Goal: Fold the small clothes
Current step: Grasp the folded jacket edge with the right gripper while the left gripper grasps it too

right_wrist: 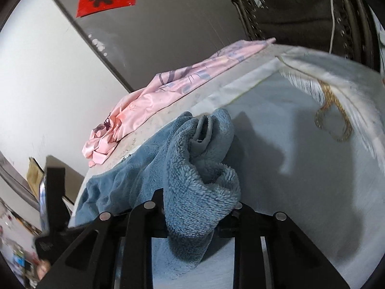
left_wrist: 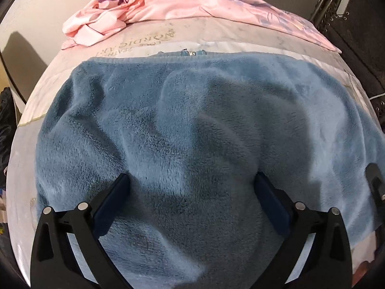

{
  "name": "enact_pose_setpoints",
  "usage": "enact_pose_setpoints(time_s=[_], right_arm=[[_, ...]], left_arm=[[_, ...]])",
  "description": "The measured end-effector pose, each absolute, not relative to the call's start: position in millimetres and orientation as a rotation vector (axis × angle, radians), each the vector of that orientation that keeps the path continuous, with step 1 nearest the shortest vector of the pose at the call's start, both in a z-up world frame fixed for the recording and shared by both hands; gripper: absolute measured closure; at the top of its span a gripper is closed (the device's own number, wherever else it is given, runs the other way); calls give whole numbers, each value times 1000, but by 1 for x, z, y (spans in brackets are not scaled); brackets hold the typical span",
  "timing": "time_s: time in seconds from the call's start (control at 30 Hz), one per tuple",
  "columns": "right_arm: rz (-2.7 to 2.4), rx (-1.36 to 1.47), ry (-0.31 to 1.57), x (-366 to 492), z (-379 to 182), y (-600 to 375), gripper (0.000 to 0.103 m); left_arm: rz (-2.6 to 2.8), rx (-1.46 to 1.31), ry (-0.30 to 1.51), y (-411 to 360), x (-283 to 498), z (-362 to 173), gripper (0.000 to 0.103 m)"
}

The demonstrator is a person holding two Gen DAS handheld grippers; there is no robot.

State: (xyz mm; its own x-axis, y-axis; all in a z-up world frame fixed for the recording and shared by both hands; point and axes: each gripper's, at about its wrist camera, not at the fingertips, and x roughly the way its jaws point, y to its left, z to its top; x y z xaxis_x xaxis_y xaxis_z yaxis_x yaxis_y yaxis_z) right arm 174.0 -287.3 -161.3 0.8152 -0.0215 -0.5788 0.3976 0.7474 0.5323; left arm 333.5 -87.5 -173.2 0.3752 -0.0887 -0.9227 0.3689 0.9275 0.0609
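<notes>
Left gripper [left_wrist: 192,187] fingers spread wide, blue fleece garment [left_wrist: 182,125] flat beneath them. Right gripper [right_wrist: 197,207] clamped on a bunched fleece edge, lifted off bedding [right_wrist: 300,168].

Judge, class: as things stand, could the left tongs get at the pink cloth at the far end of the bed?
Probably yes. The left tongs stand open and hold nothing, and only the flat blue fleece garment lies between them and the pink cloth; nothing upright blocks the way.
</notes>
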Motion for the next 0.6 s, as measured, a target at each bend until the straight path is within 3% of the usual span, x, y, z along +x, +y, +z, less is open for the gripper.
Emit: enact_pose_setpoints(time_s=[0.17, 0.33, 0.6], right_arm=[[-247, 615, 568, 174, -155, -279, 77], [-246, 534, 547, 173, -150, -265, 77], [-253, 483, 549, 174, -149, -258, 77]], left_arm=[[-341, 316, 1138, -103, 342, -134, 5], [-485, 417, 1150, -174, 345, -83, 5], [-607, 749, 1266, -310, 326, -108, 5]])
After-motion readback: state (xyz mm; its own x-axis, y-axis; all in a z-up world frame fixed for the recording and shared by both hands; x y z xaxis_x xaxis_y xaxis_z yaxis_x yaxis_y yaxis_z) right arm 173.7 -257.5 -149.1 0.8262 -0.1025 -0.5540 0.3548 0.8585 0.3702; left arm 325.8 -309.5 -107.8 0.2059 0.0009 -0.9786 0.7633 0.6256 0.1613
